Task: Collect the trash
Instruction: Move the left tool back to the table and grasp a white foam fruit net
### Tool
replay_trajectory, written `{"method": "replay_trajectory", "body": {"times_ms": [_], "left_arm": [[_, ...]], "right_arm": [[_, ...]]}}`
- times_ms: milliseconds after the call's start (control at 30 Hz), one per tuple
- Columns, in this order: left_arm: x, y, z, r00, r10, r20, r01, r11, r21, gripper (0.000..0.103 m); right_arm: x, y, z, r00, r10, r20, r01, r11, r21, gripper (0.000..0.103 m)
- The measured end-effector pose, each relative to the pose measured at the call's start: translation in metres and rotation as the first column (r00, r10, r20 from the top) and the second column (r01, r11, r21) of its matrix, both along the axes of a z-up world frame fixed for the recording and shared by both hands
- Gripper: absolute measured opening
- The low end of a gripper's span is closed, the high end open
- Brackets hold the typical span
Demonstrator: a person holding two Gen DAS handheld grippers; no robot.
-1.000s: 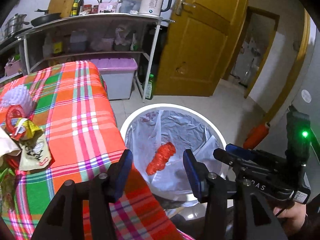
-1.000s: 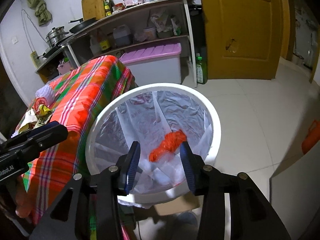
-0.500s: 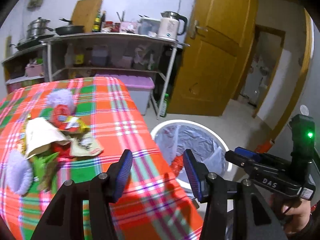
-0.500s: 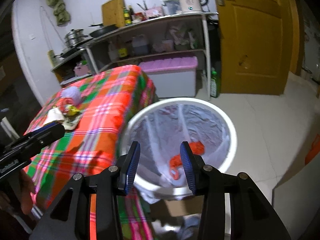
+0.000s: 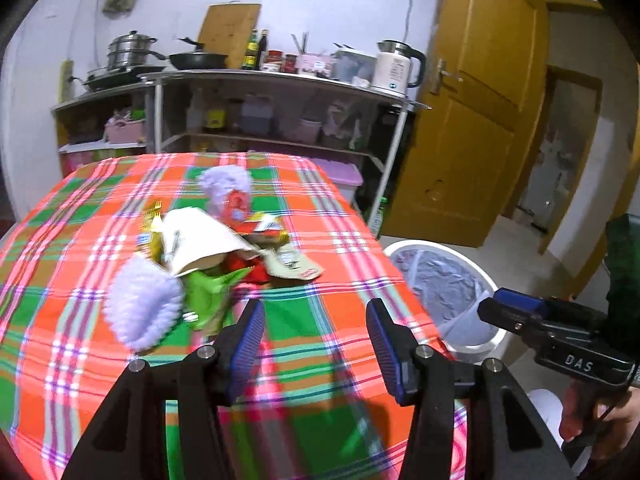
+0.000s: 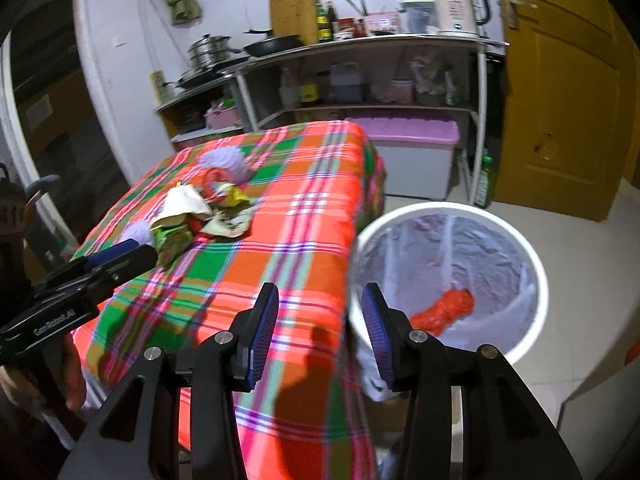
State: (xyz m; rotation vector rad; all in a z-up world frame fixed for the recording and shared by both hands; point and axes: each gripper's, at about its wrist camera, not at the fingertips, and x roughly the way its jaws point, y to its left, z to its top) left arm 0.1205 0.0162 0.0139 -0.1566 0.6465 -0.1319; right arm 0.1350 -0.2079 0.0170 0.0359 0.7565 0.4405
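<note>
A pile of trash point(image 5: 208, 248) lies on the plaid tablecloth point(image 5: 328, 224): a cream paper wrapper point(image 5: 200, 240), purple foam nets point(image 5: 144, 308), a green wrapper point(image 5: 208, 296) and red and yellow packets. The pile also shows in the right wrist view point(image 6: 196, 216). My left gripper point(image 5: 316, 340) is open and empty, above the table just short of the pile. My right gripper point(image 6: 320, 328) is open and empty, over the table's corner beside the white trash bin point(image 6: 536, 264). A red wrapper point(image 6: 444, 312) lies in the bin's liner.
The bin point(image 5: 484, 276) stands on the floor right of the table. A metal shelf point(image 5: 280, 80) with a kettle point(image 5: 396, 68), pots and bottles is behind the table. A purple-lidded box point(image 6: 416, 152) sits under it. A yellow door point(image 5: 472, 120) is at the right.
Both grippers have pulled back and up from over the bin and swung left toward the table. The trash pile has come into the middle of the left view. The red wrapper stays in the bin.
</note>
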Motion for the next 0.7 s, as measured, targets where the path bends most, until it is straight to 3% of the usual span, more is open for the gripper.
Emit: {"method": "replay_trajectory", "body": {"times_ms": [367, 700], "left_arm": [[-0.009, 0.056, -0.003, 0.991, 0.130, 0.005, -0.130, 0.991, 0.027, 0.052], [0.009, 0.097, -0.016, 0.978, 0.206, -0.034, -0.205, 0.978, 0.029, 0.061]], "right_arm": [[0.006, 0.039, 0.002, 0.997, 0.077, -0.007, -0.077, 0.997, 0.013, 0.045], [0.017, 0.061, -0.001, 0.992, 0.121, -0.017, -0.121, 0.993, 0.008, 0.045]]}}
